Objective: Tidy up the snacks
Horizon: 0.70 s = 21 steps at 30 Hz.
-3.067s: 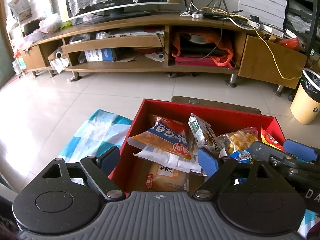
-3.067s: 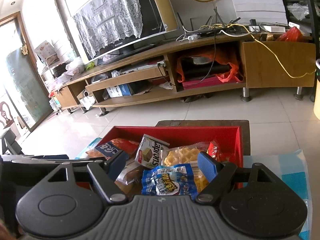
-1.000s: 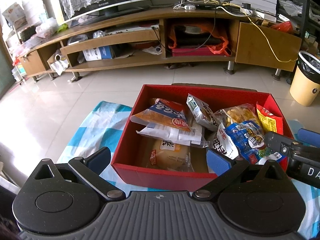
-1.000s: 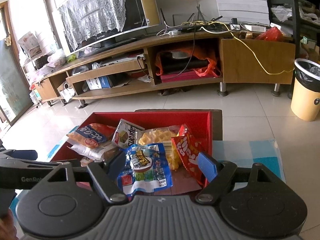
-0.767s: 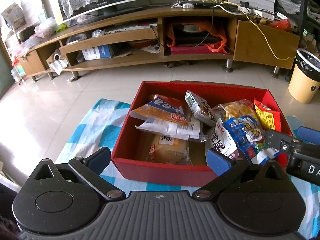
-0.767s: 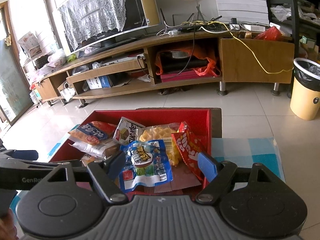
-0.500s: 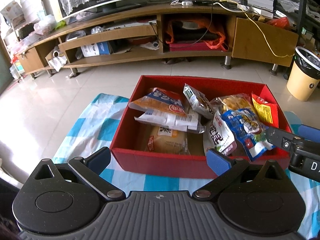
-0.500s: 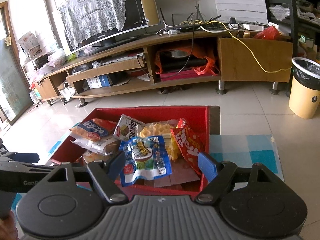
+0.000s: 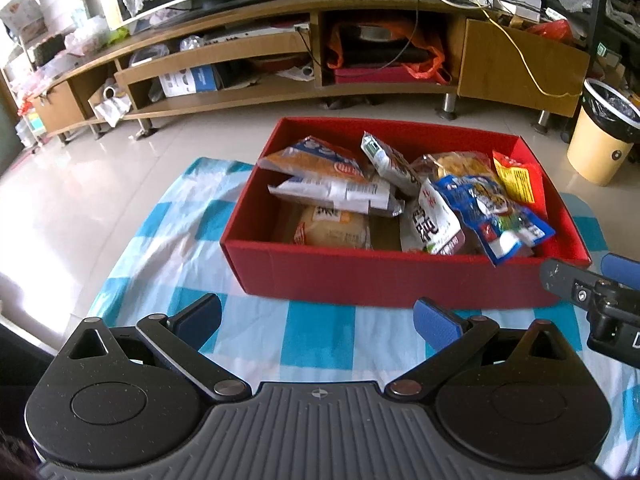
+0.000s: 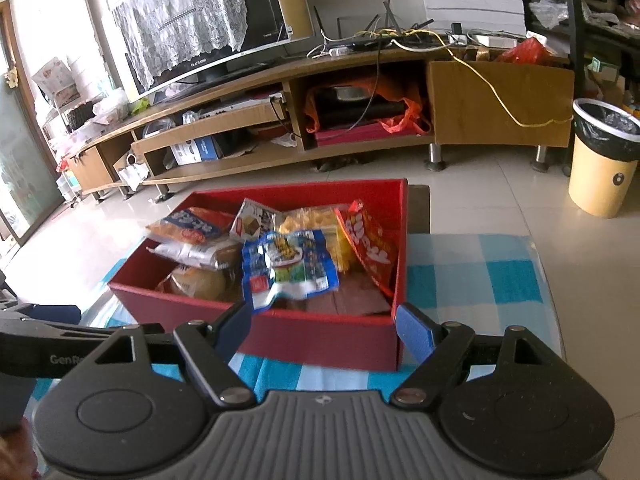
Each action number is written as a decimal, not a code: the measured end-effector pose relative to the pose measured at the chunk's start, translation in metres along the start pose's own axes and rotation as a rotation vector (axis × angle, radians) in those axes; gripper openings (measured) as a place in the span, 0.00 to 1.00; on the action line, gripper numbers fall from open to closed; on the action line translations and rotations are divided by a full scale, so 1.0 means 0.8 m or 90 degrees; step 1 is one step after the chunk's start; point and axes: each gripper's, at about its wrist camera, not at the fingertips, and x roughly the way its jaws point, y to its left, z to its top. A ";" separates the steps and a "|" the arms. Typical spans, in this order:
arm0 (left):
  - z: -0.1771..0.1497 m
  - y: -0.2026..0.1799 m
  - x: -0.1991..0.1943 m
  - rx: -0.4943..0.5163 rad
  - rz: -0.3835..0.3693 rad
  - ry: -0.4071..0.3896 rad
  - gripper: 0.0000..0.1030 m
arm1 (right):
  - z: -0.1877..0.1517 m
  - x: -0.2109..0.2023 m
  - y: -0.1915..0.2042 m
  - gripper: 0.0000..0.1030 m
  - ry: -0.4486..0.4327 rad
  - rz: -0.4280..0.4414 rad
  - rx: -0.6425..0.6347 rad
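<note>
- Left wrist view: my left gripper (image 9: 317, 314) hangs over the checked cloth (image 9: 320, 344), just short of the red box (image 9: 384, 276). Its fingers are spread with nothing between them. I judge it sits back here so the whole box stays in view.
- All the snacks lie inside the box: an orange bag (image 9: 316, 160) propped at the far left, a bun (image 9: 332, 232) low at the front, a blue packet (image 9: 492, 212) leaning toward the near right wall.
- Right wrist view: my right gripper (image 10: 322, 330) faces the box's near right corner, fingers likewise spread and empty. The blue packet (image 10: 288, 268) tops the pile just ahead, and a red packet (image 10: 370, 244) leans on the right wall. No snack lies loose on the cloth, so I judge the sorting nearly done.
</note>
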 end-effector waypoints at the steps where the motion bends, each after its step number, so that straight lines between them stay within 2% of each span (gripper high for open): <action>1: -0.002 0.000 -0.001 -0.001 -0.001 0.001 1.00 | -0.003 -0.002 0.000 0.74 0.002 0.001 0.002; 9: -0.018 -0.002 -0.011 0.006 -0.007 0.008 1.00 | -0.024 -0.006 0.003 0.74 0.029 -0.001 0.006; 21: -0.048 0.001 -0.029 0.011 -0.020 0.025 1.00 | -0.055 -0.031 0.013 0.74 0.037 -0.001 0.014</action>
